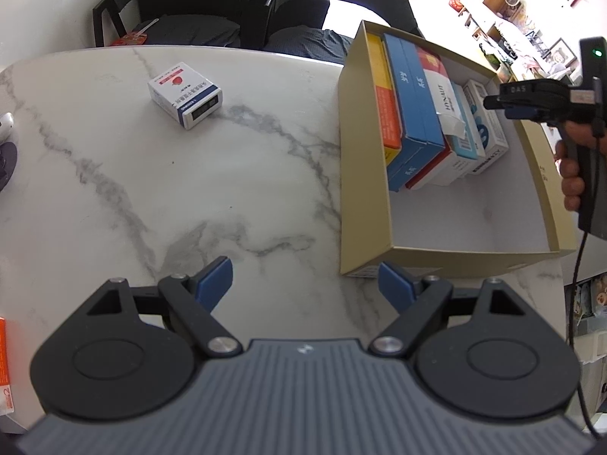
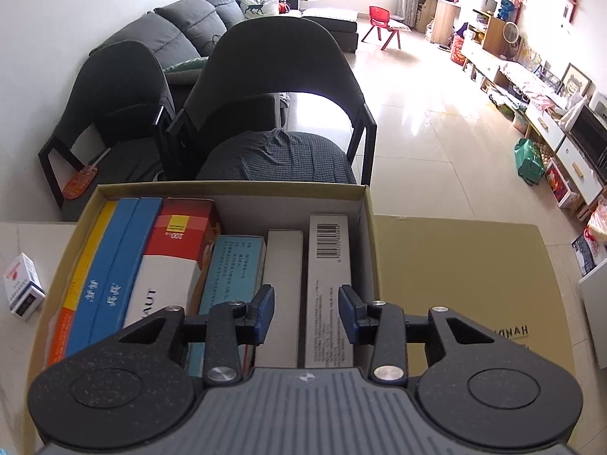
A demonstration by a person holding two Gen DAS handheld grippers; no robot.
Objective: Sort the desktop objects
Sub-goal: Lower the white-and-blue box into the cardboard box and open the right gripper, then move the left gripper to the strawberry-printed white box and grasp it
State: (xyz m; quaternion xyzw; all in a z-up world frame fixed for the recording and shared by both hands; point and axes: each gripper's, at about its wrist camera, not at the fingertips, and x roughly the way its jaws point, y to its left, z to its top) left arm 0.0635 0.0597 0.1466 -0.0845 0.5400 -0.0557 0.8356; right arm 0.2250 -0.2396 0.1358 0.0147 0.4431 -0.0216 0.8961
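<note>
Boxes stand on edge in a row inside my cardboard tray (image 2: 227,189), filling its left part: yellow-orange, two blue, red-white, teal, grey, barcode box (image 2: 327,265). My right gripper (image 2: 306,313) hangs over that last one, jaws parted, not touching. My left gripper (image 1: 305,282) gapes empty above the marble table (image 1: 114,189). Only its view shows the tray's bare near end; one small white box (image 1: 184,94) lies outside.
</note>
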